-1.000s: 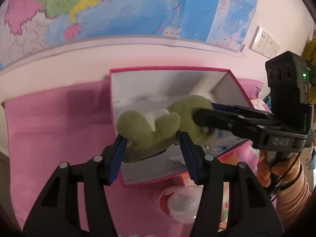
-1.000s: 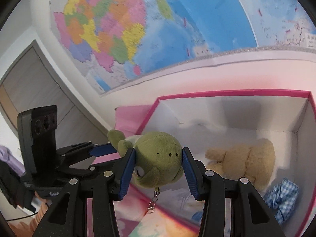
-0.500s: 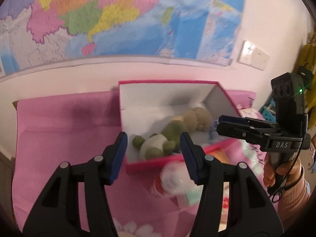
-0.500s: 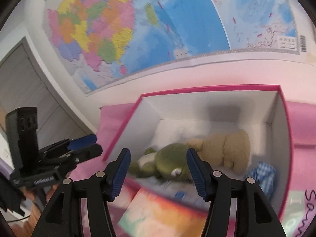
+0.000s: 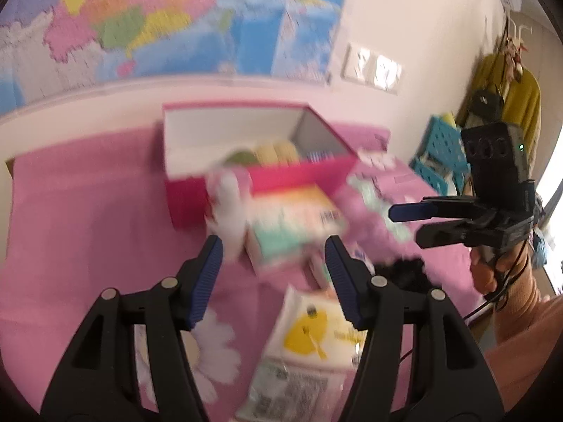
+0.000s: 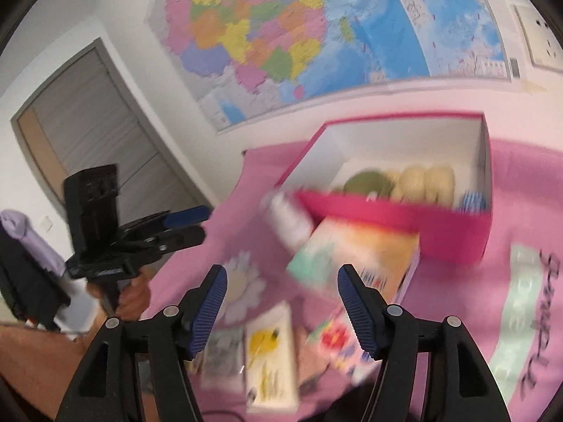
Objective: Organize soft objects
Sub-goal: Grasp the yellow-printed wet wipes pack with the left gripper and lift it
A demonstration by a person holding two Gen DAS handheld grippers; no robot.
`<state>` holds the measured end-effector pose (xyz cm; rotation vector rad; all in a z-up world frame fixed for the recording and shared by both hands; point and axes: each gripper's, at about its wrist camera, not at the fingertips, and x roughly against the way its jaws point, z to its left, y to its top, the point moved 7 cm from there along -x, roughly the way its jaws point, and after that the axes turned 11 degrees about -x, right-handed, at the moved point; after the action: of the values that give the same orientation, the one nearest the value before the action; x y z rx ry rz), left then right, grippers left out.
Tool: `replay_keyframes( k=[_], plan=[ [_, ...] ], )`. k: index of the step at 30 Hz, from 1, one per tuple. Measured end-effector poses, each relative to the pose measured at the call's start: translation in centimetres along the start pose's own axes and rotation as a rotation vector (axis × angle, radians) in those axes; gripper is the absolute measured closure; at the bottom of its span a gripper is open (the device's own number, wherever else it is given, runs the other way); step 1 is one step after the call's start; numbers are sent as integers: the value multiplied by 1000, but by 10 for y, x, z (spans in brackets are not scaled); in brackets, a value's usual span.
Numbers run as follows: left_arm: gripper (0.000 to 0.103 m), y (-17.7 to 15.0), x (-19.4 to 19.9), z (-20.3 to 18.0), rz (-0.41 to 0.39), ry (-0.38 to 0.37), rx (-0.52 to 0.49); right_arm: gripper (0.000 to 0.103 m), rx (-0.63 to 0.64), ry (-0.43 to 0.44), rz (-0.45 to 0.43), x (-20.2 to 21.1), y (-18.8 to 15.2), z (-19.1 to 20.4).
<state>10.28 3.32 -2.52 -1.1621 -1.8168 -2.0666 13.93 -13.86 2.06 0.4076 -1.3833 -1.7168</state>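
Left wrist view: the left gripper (image 5: pixel 272 263) has its jaws spread and opening, nothing between them. The right gripper (image 6: pixel 281 292) likewise has jaws apart and opening, empty. A green plush toy (image 6: pixel 367 181) and a beige plush toy (image 6: pixel 425 181) lie inside the pink box (image 6: pixel 397 221) on the pink cloth (image 5: pixel 88 218).

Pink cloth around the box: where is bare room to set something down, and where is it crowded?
The pink cloth left of the pink box is bare up to the wall. In front of the box it is crowded: a white bottle, a colourful carton and a yellow-print packet. Inside the box, the green plush and beige plush fill the near side.
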Motion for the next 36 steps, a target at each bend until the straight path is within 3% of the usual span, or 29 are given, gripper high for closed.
replay_keyframes(
  k=[4, 10, 16, 20, 24, 26, 28, 36],
  plan=[
    [41, -29, -22, -10, 104, -24, -7, 36, -24, -12, 78, -1, -45, -1],
    [41, -55, -44, -17, 195, -54, 0, 36, -82, -23, 206, -10, -107, -5],
    [41, -63, -55, -22, 226, -77, -8, 36, -87, -45, 268, -29, -141, 5],
    [41, -67, -60, -24, 248, -108, -6, 37, -119, -49, 243, -38, -145, 3],
    [41, -73, -63, -28, 256, -150, 5, 54, -138, -65, 194, -42, -136, -1],
    [41, -74, -64, -28, 256, -148, 7, 76, -165, -68, 176, -44, -134, -6],
    [41, -74, -63, -28, 254, -155, 10, 85, -177, -76, 155, -42, -132, -10],
    [41, -71, -62, -36, 239, -238, 39, 90, -135, -95, 73, -31, -107, -9]
  ],
)
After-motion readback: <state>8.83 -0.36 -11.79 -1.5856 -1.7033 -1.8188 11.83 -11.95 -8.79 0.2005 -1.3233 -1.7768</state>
